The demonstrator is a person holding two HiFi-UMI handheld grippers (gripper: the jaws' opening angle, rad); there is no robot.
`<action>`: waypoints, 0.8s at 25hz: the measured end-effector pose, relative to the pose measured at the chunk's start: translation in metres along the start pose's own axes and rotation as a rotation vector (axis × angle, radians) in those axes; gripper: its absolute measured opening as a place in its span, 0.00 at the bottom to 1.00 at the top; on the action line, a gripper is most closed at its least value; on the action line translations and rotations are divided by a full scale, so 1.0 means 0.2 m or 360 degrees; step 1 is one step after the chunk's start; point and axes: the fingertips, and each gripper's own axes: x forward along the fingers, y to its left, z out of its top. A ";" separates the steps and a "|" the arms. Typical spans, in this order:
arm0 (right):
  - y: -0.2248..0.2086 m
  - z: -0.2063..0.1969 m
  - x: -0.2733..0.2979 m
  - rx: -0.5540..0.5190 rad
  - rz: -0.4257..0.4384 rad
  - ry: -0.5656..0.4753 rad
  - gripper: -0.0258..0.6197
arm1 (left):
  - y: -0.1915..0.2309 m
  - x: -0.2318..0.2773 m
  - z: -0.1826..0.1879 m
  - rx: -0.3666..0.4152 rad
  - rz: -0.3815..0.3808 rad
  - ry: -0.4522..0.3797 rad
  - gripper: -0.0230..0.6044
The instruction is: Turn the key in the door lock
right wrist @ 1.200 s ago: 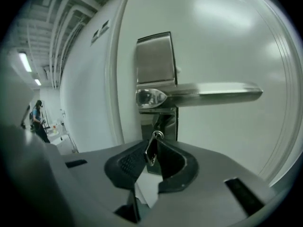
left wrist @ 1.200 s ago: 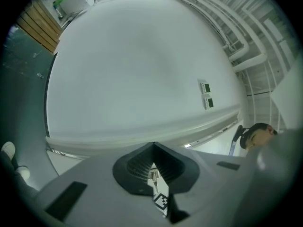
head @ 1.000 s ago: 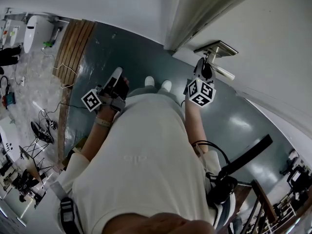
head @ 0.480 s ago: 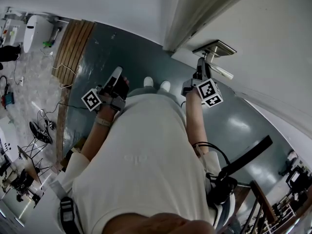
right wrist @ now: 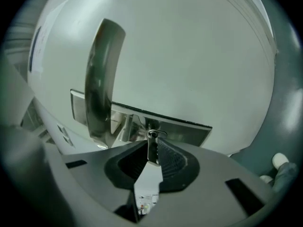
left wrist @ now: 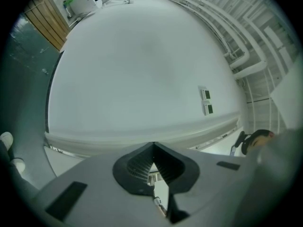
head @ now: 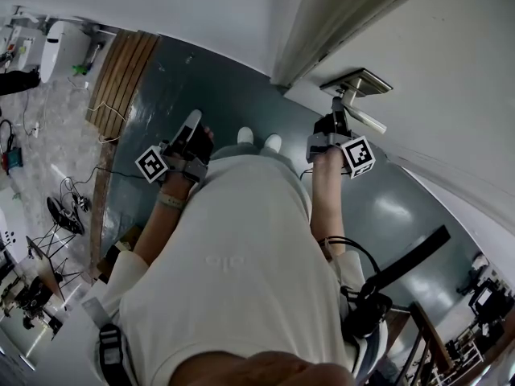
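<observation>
At centre-left of the head view, the left gripper [head: 187,139] hangs idle, jaws closed on nothing. Farther on, at upper right, the right gripper [head: 334,127] has its jaws clamped on the one key [right wrist: 152,152]. The key sits in the single lock plate [right wrist: 184,132], just beside the one door handle [right wrist: 99,79] on the white door [head: 451,71]. Key inserted and gripped, the hand tilted as if mid-turn; whether the lock has released cannot be seen. Two grippers, one key.
</observation>
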 end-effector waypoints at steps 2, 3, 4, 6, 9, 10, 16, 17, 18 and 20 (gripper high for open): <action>0.00 0.00 -0.01 0.0093 0.0011 -0.0005 0.15 | 0.00 0.00 0.00 -0.0002 0.0001 -0.0003 0.05; 0.00 0.00 -0.01 0.0133 0.0014 -0.0007 0.15 | 0.00 0.00 0.01 -0.0005 0.0001 -0.0004 0.05; 0.00 0.00 -0.01 0.0169 0.0023 -0.0008 0.15 | 0.00 0.00 0.01 -0.0010 0.0002 -0.0007 0.05; -0.01 0.00 -0.01 0.0247 0.0056 -0.0011 0.15 | 0.00 0.00 0.01 -0.0019 0.0005 -0.0013 0.05; -0.02 0.01 -0.01 0.0369 0.0116 -0.0016 0.15 | 0.01 0.00 0.01 -0.0024 0.0010 -0.0016 0.05; -0.02 0.00 -0.01 0.0407 0.0135 -0.0018 0.15 | 0.01 0.00 0.01 -0.0027 0.0011 -0.0017 0.05; -0.01 0.01 -0.01 0.0323 0.0184 -0.0014 0.15 | 0.03 0.00 0.02 -0.0049 0.0019 -0.0034 0.05; 0.00 0.01 -0.01 0.0210 0.0155 -0.0012 0.15 | 0.03 -0.01 0.02 -0.0052 0.0020 -0.0036 0.05; 0.00 0.01 -0.01 0.0087 0.0121 -0.0014 0.15 | 0.03 -0.01 0.02 -0.0054 0.0021 -0.0037 0.05; 0.02 0.01 -0.01 -0.0252 0.0029 -0.0014 0.15 | 0.03 0.00 0.02 -0.0058 0.0021 -0.0039 0.05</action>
